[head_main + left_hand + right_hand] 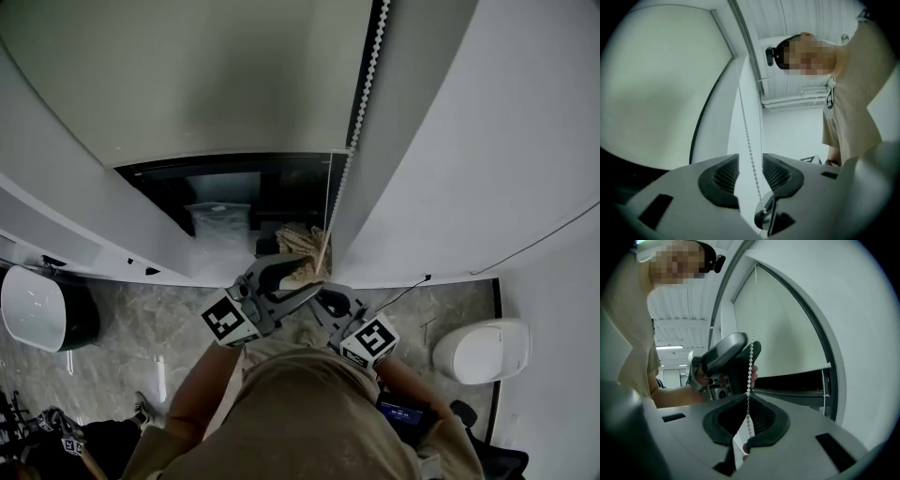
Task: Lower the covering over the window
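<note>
We had the blind [187, 75] hanging over the upper part of the window [234, 183], with the bead chain [362, 84] running down along its right edge, between it and the wall [487, 141] on the right. Before the sill [169, 267] (seen from the head), the left gripper [309, 272] sat just left of the right gripper [326, 300] at the chain's lower end. The chain passed between the jaws of each, and the left gripper stood higher on it.

Grey marbled floor [131, 347], left white rounded unit [33, 305], right white rounded unit [483, 350], clear plastic bag [221, 223]
</note>
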`<state>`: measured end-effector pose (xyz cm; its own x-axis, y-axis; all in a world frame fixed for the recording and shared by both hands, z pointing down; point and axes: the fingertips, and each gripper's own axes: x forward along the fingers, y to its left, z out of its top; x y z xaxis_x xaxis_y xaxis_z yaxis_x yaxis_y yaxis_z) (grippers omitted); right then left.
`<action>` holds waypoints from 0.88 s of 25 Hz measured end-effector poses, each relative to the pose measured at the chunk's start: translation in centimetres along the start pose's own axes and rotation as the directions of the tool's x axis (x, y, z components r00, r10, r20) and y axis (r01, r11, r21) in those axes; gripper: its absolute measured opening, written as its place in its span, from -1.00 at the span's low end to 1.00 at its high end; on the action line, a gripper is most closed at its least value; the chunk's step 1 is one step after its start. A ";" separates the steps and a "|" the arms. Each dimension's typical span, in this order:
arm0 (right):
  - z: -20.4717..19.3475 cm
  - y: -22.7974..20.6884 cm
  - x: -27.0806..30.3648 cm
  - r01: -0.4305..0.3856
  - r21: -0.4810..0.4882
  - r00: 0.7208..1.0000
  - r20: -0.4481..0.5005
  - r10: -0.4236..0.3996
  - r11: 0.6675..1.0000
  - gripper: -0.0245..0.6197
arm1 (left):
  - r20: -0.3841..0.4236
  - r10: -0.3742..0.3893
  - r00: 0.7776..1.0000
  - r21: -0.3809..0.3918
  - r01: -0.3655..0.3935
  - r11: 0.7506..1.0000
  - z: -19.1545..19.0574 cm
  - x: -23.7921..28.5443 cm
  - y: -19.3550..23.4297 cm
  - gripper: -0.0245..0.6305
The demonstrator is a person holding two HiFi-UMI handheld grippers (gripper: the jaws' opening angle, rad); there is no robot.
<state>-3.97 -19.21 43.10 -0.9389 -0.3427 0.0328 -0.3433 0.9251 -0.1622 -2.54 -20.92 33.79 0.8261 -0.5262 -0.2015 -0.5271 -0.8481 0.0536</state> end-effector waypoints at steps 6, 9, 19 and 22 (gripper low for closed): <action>0.3 0.3 -0.9 -0.037 0.001 0.999 0.007 0.037 0.999 -0.87 | 0.018 0.059 0.998 0.030 -0.059 0.998 -0.6 0.0 0.9 -0.87; 2.4 -1.0 -2.5 -0.033 0.071 0.996 0.088 0.026 0.997 -0.50 | -0.041 0.106 0.994 0.015 -0.105 0.994 -3.4 -1.5 1.5 -0.87; 7.1 -1.0 -0.9 -0.040 -0.047 0.990 0.135 0.046 0.998 -0.85 | -0.102 0.043 0.994 -0.070 -0.051 0.996 -7.3 -0.8 -1.9 -0.87; 6.6 -1.1 -1.1 -0.013 -0.015 0.988 0.156 0.016 1.000 -0.90 | -0.025 -0.008 1.000 -0.079 0.006 0.997 -6.4 -2.1 -1.9 -0.86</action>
<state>-2.45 -20.92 36.73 -0.9287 -0.3496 -0.1239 -0.3311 0.9320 -0.1474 -1.96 -18.60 40.40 0.8352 -0.5207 -0.1770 -0.5047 -0.8535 0.1297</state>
